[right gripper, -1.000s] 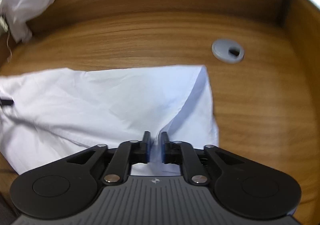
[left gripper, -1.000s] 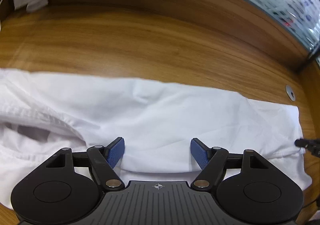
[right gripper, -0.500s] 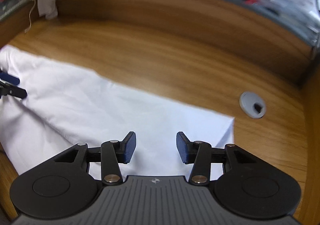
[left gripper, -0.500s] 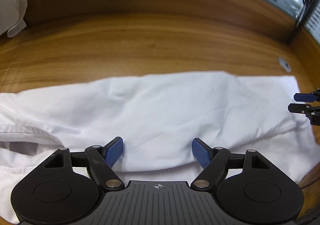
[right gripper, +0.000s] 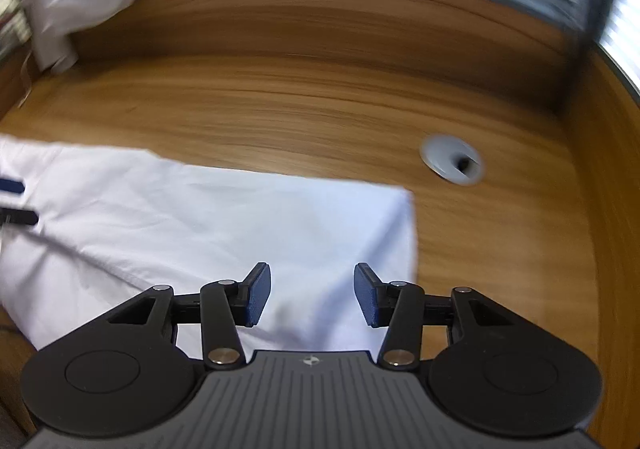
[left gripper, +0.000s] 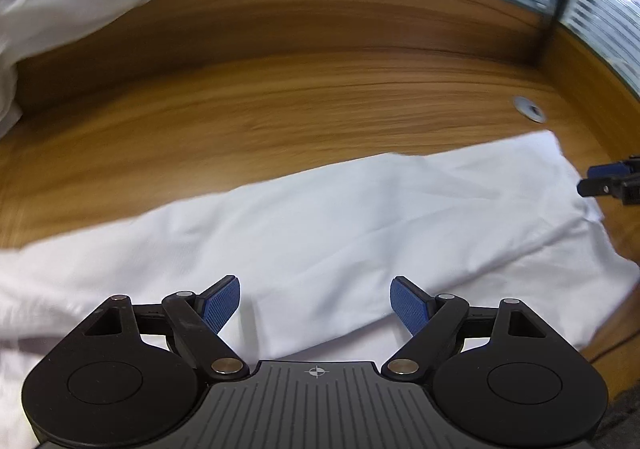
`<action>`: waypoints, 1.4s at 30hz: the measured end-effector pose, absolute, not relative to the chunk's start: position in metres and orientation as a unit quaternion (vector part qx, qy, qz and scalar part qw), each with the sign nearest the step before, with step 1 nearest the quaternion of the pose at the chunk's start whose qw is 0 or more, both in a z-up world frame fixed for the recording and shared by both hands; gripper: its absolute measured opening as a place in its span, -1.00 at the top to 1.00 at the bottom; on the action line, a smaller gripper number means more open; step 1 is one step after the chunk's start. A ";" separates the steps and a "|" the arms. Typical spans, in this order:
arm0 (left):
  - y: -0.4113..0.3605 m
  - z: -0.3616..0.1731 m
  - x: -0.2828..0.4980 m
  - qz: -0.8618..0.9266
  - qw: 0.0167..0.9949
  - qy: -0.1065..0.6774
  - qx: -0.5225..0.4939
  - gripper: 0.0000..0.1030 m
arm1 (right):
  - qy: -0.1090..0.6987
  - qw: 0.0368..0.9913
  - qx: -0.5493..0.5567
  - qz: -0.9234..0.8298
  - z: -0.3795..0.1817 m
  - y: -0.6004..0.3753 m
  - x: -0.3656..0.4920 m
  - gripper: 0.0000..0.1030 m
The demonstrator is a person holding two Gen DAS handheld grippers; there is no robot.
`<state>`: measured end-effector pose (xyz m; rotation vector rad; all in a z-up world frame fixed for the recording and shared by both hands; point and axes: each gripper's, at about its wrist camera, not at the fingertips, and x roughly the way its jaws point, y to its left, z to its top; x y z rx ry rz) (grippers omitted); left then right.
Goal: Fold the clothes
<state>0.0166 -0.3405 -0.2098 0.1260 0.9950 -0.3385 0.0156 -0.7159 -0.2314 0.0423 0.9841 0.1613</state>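
Right tongs (right gripper: 312, 295), pinched on the shirt (right gripper: 224, 225) hem one second ago, now stand released, blue pads spread, nothing between them; they hang just above the shirt's right end. Left tongs (left gripper: 315, 305) are spread as before, empty, over the middle of the shirt (left gripper: 360, 217). The shirt lies on the counter (right gripper: 320, 117) as a long band with one layer turned over another; its far edge is straight. Judgement: the lengthwise fold is laid and let go; next comes a cross fold, needing a fresh grip at one end. Background blurred, so both views are in motion. A grommet (right gripper: 452, 163) sits well apart from the cloth.
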 end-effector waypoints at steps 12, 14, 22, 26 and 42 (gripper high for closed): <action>-0.430 -0.213 0.025 -0.300 0.821 0.462 0.151 -0.63 | 0.494 0.856 0.149 0.038 -0.257 -0.792 -0.019 -0.12; -0.444 -0.215 0.025 -0.319 0.812 0.460 0.167 -0.63 | 0.495 0.851 0.169 0.048 -0.263 -0.797 -0.017 -0.07; -0.477 -0.207 0.026 -0.362 0.795 0.459 0.161 -0.63 | 0.491 0.856 0.148 0.070 -0.271 -0.788 0.004 0.30; -0.479 -0.196 0.036 -0.361 0.796 0.471 0.117 -0.63 | 0.492 0.859 0.119 0.082 -0.272 -0.783 0.012 0.79; -0.509 -0.173 0.105 -0.325 0.767 0.548 -0.077 -0.64 | 0.408 0.897 0.138 0.098 -0.216 -0.735 -0.010 0.94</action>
